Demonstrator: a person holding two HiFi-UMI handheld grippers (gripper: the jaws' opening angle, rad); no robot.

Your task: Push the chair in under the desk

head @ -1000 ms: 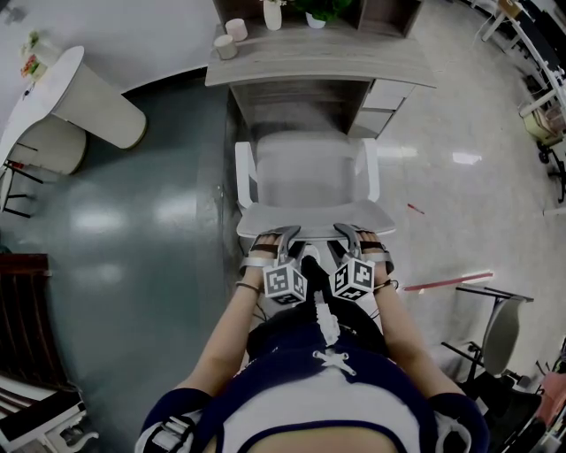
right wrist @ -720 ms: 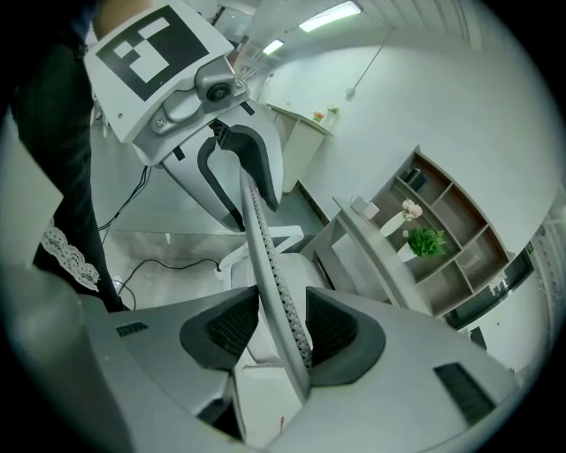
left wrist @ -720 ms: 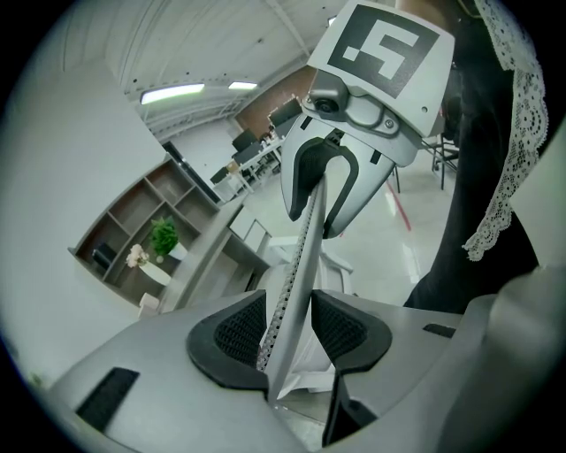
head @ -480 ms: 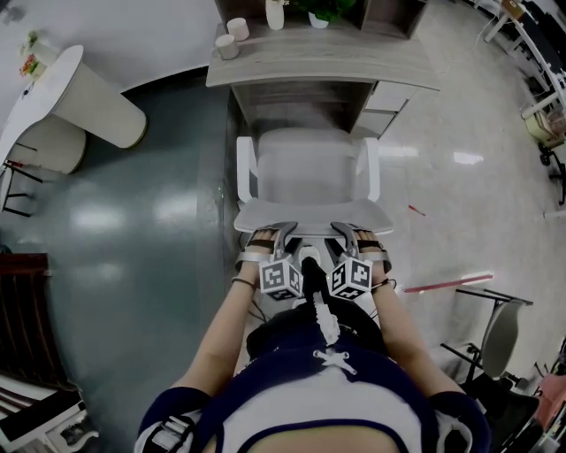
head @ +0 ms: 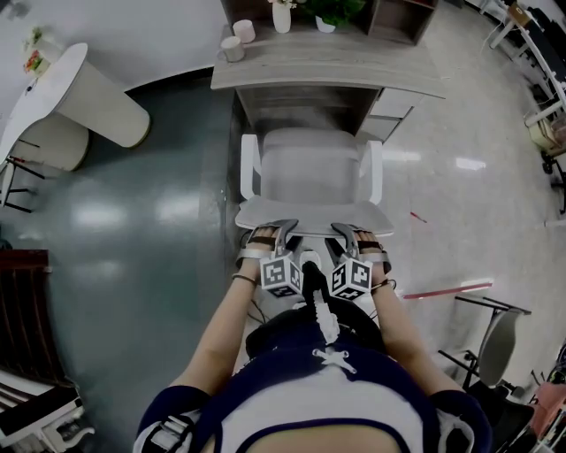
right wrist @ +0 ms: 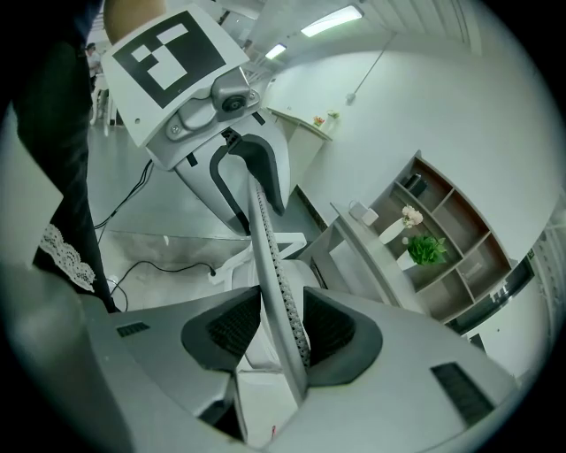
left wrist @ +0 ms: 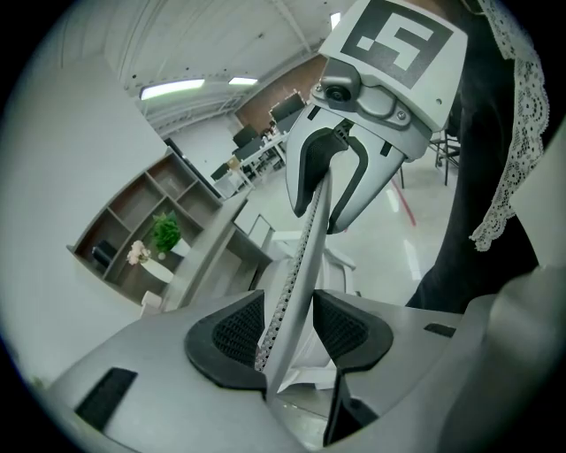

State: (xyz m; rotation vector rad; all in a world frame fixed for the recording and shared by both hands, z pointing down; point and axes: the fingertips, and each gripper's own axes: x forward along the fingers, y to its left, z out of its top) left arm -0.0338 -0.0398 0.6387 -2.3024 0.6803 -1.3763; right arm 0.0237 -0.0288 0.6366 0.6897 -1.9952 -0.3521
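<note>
A white office chair (head: 309,172) faces the grey desk (head: 327,72), its seat front at the desk's opening. My left gripper (head: 285,228) and right gripper (head: 343,230) sit side by side on the top edge of the chair backrest (head: 309,215). In the left gripper view the thin backrest edge (left wrist: 309,248) runs between the left gripper (left wrist: 290,332) pads; its jaws have just been opening slightly, with the backrest still between them. The right gripper (right wrist: 281,327) is shut on the same backrest edge (right wrist: 265,239).
Two cups (head: 233,49), a vase (head: 281,16) and a plant (head: 332,11) stand on the desk. A drawer unit (head: 382,113) is under its right side. A round white table (head: 53,88) stands left, another chair (head: 500,332) right. A cable (right wrist: 168,265) lies on the floor.
The chair has rolled a little toward the desk, and both grippers have gone with it on the backrest.
</note>
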